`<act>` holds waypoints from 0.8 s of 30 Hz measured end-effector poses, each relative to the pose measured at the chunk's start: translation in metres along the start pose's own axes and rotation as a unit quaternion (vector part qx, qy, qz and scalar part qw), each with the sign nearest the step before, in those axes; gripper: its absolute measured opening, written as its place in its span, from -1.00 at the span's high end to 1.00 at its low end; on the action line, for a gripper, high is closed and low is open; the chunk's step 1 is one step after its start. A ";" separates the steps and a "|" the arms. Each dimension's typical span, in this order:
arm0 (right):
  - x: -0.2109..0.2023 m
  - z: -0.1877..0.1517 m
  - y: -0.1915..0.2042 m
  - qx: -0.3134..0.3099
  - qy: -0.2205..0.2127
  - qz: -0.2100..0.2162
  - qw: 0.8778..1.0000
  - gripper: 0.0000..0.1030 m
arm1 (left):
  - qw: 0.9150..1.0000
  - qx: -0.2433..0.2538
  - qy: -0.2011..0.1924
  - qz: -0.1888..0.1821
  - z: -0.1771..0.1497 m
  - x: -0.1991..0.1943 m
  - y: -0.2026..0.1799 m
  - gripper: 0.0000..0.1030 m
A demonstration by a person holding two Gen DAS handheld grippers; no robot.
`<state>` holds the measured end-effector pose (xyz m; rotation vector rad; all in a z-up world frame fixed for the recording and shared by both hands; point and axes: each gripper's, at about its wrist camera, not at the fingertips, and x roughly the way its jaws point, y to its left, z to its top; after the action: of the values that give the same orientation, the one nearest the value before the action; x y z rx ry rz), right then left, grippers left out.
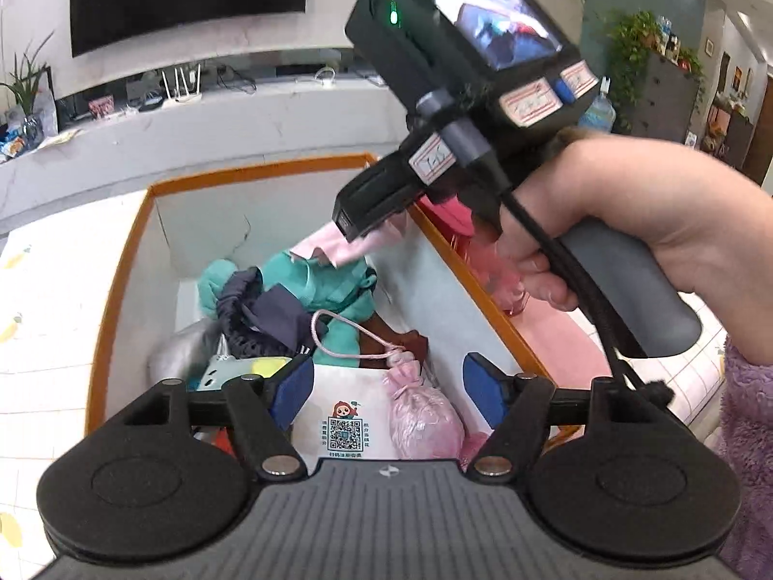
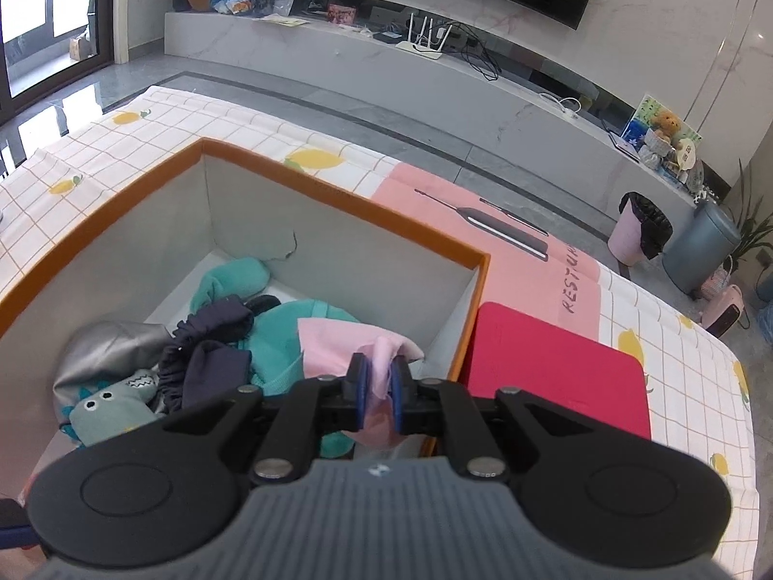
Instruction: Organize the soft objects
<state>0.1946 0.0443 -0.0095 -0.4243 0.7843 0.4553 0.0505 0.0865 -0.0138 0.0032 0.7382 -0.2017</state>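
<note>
An orange-rimmed box (image 1: 261,171) (image 2: 338,195) holds soft things: a teal cloth (image 1: 328,285) (image 2: 275,333), a navy elastic garment (image 1: 261,309) (image 2: 212,338), a silver bag (image 1: 178,348) (image 2: 111,343) and a grey-green dinosaur toy (image 2: 111,411). My left gripper (image 1: 386,379) hangs open over a white bag with a QR code (image 1: 343,411) and a pink drawstring pouch (image 1: 420,411), touching neither. My right gripper (image 2: 379,377) (image 1: 352,227) is shut on a pink cloth (image 2: 338,343) (image 1: 338,249), which drapes onto the teal cloth inside the box.
The box stands on a checked lemon-print tablecloth (image 2: 241,121). A red flat pad (image 2: 555,372) lies right of the box, with a pink sheet (image 2: 507,241) behind it. A person's hand (image 1: 628,203) in a purple sleeve holds the right gripper. A TV shelf lies beyond.
</note>
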 end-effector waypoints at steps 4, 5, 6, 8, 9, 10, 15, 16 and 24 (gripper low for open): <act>-0.012 -0.002 0.000 0.013 -0.032 0.003 0.999 0.12 | 1.000 -0.018 -0.004 0.004 -0.002 -0.010 0.001 -0.65; -0.018 -0.001 -0.002 0.021 -0.040 0.012 0.999 0.02 | 1.000 -0.026 0.000 0.009 -0.002 -0.011 0.001 -0.65; -0.024 -0.001 -0.004 0.027 -0.047 0.023 0.998 -0.10 | 0.999 -0.033 0.002 0.010 -0.003 -0.013 0.001 -0.65; -0.036 -0.001 -0.007 0.032 -0.066 0.032 0.997 -0.40 | 0.999 -0.034 -0.010 0.011 -0.005 -0.020 0.001 -0.68; -0.044 -0.001 -0.008 0.032 -0.076 0.031 0.996 -0.62 | 0.999 -0.031 -0.023 0.016 -0.006 -0.026 -0.001 -0.68; -0.052 -0.001 -0.010 0.031 -0.086 0.030 0.995 -0.73 | 0.999 -0.028 -0.033 0.023 -0.006 -0.033 -0.004 -0.68; -0.099 -0.014 -0.024 0.018 -0.137 0.018 0.990 -0.95 | 0.997 -0.049 -0.064 0.016 -0.003 -0.057 -0.013 -0.71; -0.109 -0.018 -0.029 0.017 -0.145 0.012 0.989 -0.95 | 0.996 -0.057 -0.064 0.017 -0.001 -0.061 -0.015 -0.71; -0.182 -0.085 -0.084 0.036 -0.152 -0.027 0.987 -0.95 | 0.991 -0.100 -0.051 0.067 0.022 -0.081 -0.041 -0.75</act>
<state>0.0780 -0.1108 0.0893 -0.2987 0.4908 0.4281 -0.0005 0.0592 0.0591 -0.1461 0.6510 0.0016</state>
